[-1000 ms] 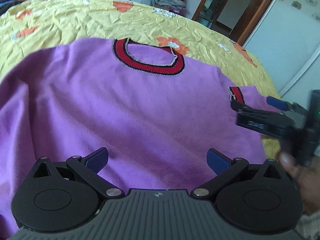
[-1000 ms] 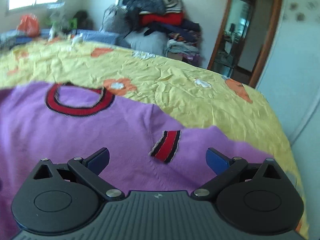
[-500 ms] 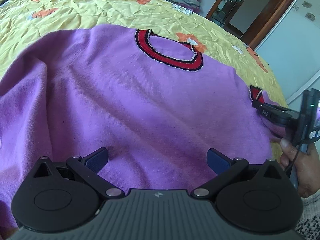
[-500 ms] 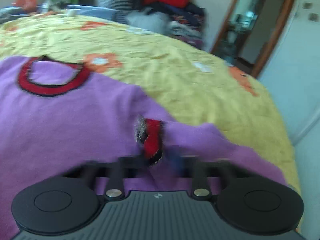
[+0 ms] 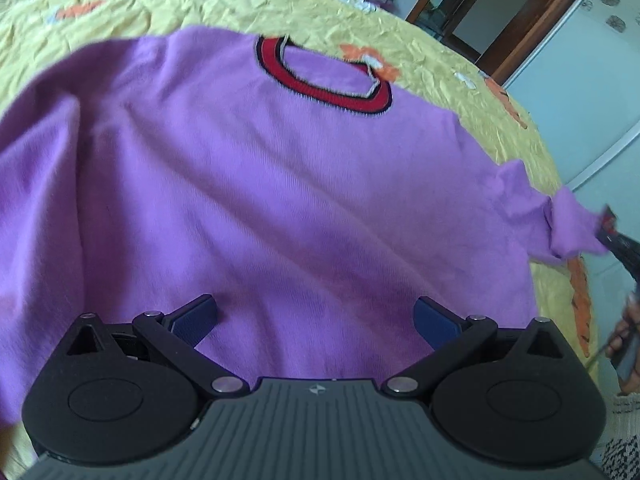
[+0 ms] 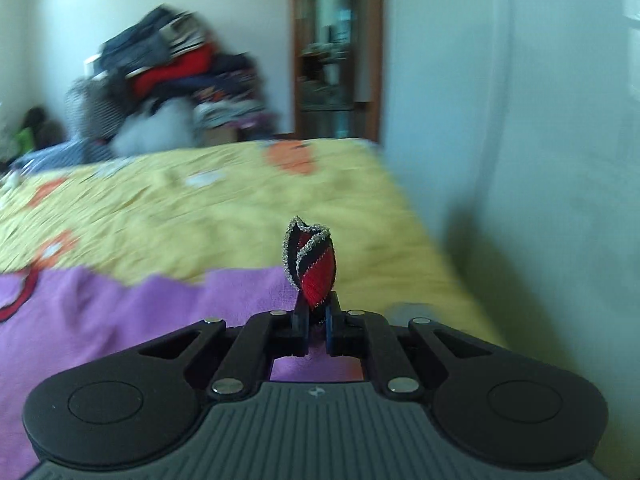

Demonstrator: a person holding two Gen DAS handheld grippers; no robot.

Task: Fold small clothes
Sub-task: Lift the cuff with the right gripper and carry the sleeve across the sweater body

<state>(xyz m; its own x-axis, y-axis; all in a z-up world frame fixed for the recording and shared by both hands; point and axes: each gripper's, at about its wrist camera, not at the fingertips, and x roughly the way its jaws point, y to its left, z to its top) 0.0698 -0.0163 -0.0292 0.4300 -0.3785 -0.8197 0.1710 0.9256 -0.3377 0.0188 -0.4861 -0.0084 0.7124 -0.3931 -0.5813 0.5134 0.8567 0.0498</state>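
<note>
A purple sweater (image 5: 260, 200) with a red and black collar (image 5: 320, 84) lies spread on the yellow bedspread (image 5: 160, 4). My left gripper (image 5: 316, 320) is open and hovers over the sweater's lower body. My right gripper (image 6: 317, 320) is shut on the red and black sleeve cuff (image 6: 314, 268), which stands up between the jaws. In the left wrist view the right sleeve (image 5: 568, 224) is stretched out to the right, lifted off the bed toward the right gripper at the frame edge. The sweater (image 6: 120, 320) also shows in the right wrist view.
A pile of clothes (image 6: 172, 88) sits beyond the far edge of the bed. A wooden doorway (image 6: 332, 48) and a pale wall (image 6: 520, 120) stand to the right. The bed's right edge (image 6: 432, 232) is close to the right gripper.
My right gripper closed on the sleeve cuff and pulled it outward to the right, lifting the sleeve. My left gripper stayed open over the sweater and shifted slightly.
</note>
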